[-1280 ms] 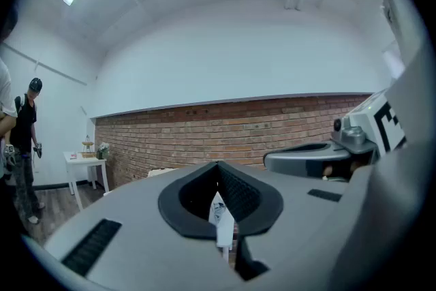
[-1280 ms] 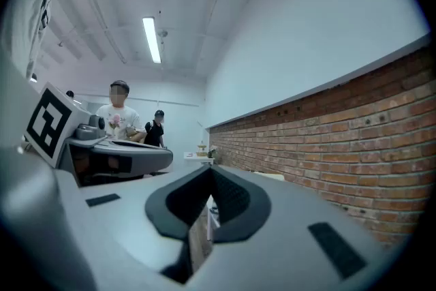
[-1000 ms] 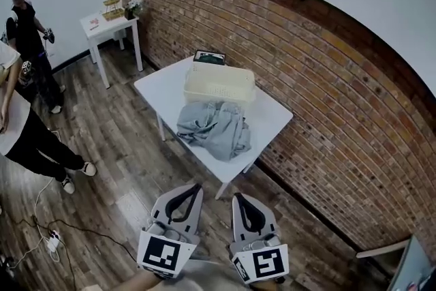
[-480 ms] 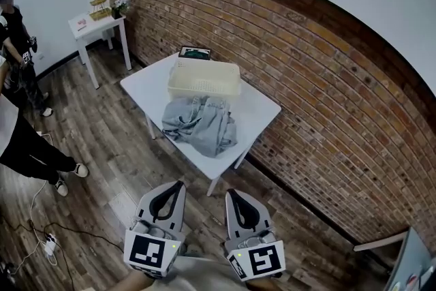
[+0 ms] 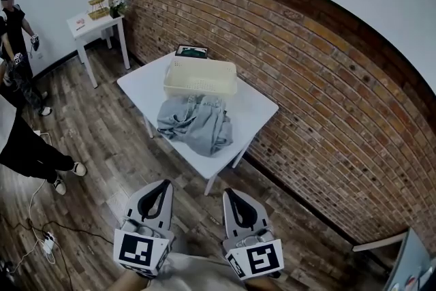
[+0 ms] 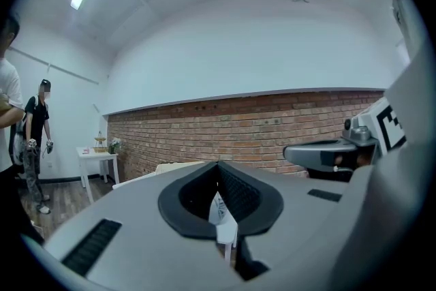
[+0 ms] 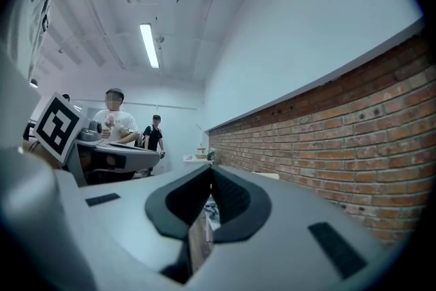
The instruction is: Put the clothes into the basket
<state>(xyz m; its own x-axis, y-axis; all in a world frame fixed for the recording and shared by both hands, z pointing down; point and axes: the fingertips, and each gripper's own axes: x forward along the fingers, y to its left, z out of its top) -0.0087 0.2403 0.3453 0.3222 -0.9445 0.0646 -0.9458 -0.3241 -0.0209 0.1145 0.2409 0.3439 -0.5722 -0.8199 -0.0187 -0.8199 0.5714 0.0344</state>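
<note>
A heap of grey clothes (image 5: 195, 122) lies on a white table (image 5: 144, 82) by the brick wall. Behind the heap on the same table stands a cream plastic basket (image 5: 199, 78). Both grippers are low in the head view, well short of the table and above the wooden floor. My left gripper (image 5: 163, 184) is shut with nothing in it, its jaws pointing toward the table. To its right my right gripper (image 5: 229, 192) is also shut and empty. In the left gripper view the closed jaws (image 6: 219, 167) hide most of the table; the right gripper view shows its closed jaws (image 7: 209, 172) the same way.
A dark tablet-like object (image 5: 191, 50) lies on the table behind the basket. A small white side table (image 5: 95, 20) with flowers stands at the far left wall. Two people (image 5: 13, 24) stand at the left, and cables with a power strip (image 5: 48, 244) lie on the floor.
The table with clothes and basket has shifted left and up in the head view. Both grippers have slid slightly left and lower in it. Jaws stay shut.
</note>
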